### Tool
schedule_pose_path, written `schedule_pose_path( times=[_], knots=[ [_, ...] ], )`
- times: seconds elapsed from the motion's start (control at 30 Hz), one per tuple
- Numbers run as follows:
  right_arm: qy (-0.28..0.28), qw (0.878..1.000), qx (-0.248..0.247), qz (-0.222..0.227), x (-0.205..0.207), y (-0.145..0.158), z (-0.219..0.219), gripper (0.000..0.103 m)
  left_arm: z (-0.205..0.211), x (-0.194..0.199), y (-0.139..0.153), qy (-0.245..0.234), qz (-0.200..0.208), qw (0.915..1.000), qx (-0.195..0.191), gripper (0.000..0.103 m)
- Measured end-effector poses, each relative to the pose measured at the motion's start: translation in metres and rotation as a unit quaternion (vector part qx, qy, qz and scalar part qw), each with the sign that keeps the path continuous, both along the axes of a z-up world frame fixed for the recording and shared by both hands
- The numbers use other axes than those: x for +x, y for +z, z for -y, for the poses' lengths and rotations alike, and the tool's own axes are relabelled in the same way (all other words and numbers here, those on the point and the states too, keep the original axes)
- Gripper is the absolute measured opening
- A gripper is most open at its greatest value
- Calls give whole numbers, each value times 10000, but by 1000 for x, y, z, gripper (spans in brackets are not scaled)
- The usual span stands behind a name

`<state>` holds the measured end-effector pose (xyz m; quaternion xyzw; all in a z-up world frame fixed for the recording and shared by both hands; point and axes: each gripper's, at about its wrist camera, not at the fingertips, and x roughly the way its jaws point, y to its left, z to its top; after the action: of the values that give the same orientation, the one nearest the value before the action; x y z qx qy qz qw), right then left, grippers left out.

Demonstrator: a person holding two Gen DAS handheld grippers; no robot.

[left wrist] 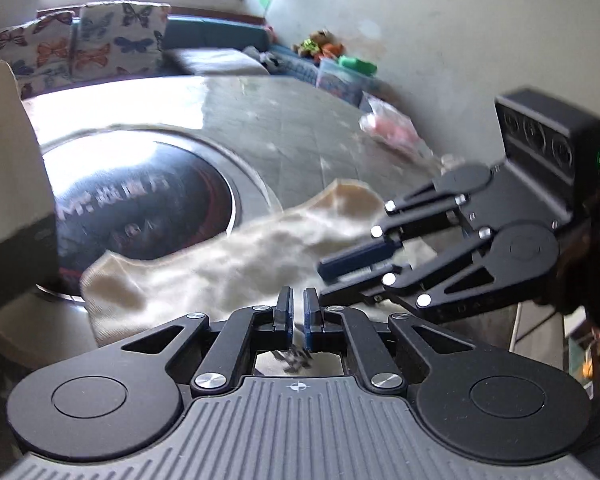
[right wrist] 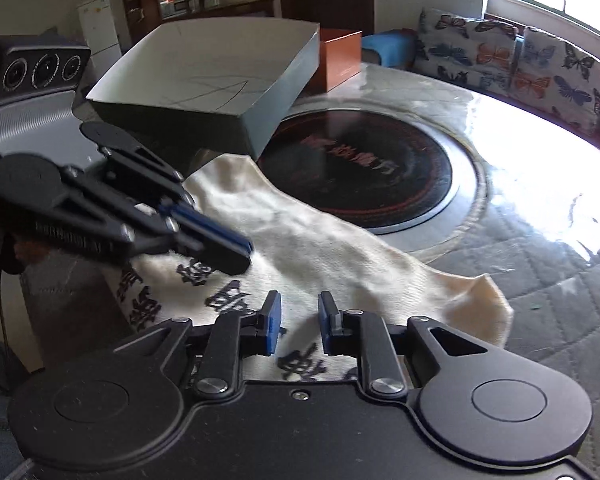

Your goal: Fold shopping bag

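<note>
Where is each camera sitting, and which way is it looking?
Left wrist view: rides on the left gripper, looking down along its fingers over the cream shopping bag toward a wall and cushions; the right gripper shows beside it.
Right wrist view: rides on the right gripper, facing the bag's printed side, a grey box and the window; the left gripper shows at its left.
Both share the bag, the table's black round plate and the butterfly cushions.
</note>
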<state>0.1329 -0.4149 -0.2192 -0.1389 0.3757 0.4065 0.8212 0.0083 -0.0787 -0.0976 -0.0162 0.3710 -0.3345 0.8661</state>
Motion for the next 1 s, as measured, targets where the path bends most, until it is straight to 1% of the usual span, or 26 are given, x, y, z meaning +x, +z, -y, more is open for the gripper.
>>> schedule_pose_path(
  times=[0.03, 0.07, 0.17, 0.23, 0.3, 0.47, 0.7, 1.0],
  knots=[
    [20, 10000, -35, 37, -2, -1, -1, 28, 0, -1, -2, 2, -2, 10000, -7, 4],
    [44, 10000, -44, 51, -3, -2, -2, 31, -2, -3, -6, 28, -3, 10000, -64, 4],
    [116, 9999, -60, 69, -7, -2, -4, 35, -8, -3, -9, 149, -118, 9996, -198, 4],
    [216, 9996, -120, 119, -13, -2, -6, 35, -7, -4, -9, 152, -97, 9997, -169, 4],
    [274, 9994, -154, 127, -17, -2, -6, 35, -4, -7, -9, 121, 18, 9999, -63, 4],
    [374, 9991, -196, 77, -29, 0, -2, 35, -3, -9, -7, 121, 63, 9999, -25, 4],
    [532, 9978, -356, 154, -46, 1, 7, 35, -5, -15, -5, 26, 157, 9998, 100, 4],
    [456, 9975, -513, 149, -53, 1, 25, 35, -16, -28, -5, 34, 177, 9998, 119, 4]
  ],
)
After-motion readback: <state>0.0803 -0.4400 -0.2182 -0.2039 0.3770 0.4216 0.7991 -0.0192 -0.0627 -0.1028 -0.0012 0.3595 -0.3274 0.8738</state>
